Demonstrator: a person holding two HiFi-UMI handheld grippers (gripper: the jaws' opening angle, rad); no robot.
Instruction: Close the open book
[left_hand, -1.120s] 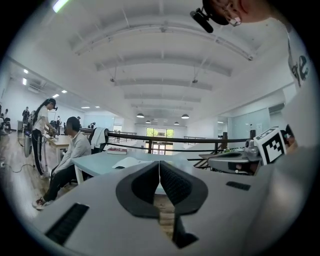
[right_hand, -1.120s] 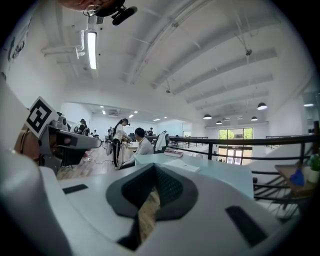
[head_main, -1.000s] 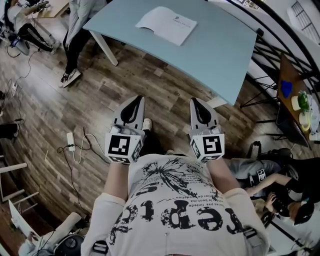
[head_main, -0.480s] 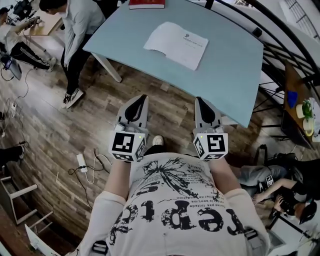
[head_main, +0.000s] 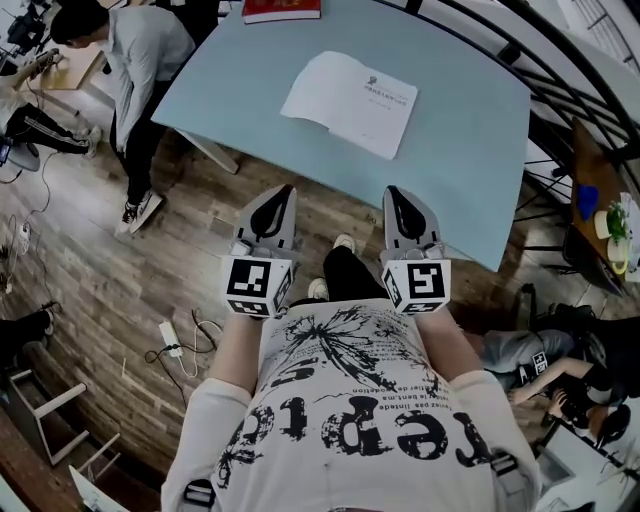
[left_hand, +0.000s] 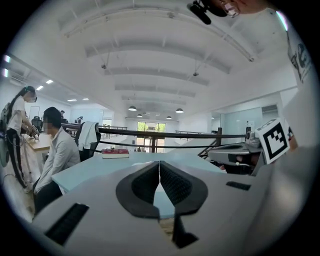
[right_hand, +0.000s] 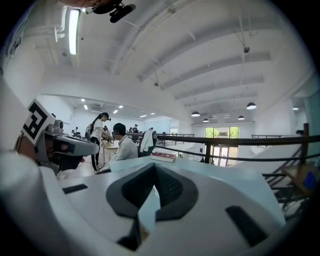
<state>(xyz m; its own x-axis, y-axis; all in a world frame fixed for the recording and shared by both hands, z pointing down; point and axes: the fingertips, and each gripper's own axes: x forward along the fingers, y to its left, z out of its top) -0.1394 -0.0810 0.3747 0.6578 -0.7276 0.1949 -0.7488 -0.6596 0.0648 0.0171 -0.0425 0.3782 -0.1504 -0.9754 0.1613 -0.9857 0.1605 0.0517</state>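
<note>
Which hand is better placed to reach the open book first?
Right, probably. The right tool points at the near corner of the book; the left tool sits farther from it. Both are shut and empty.

Bright, even ceiling-lamp light, soft shadows, strong fisheye bending at edges, dark vignetted corners

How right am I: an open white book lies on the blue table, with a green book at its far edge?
Nearly. The head view shows the far-edge book is red, not green. The open white book does lie on the blue table.
</note>
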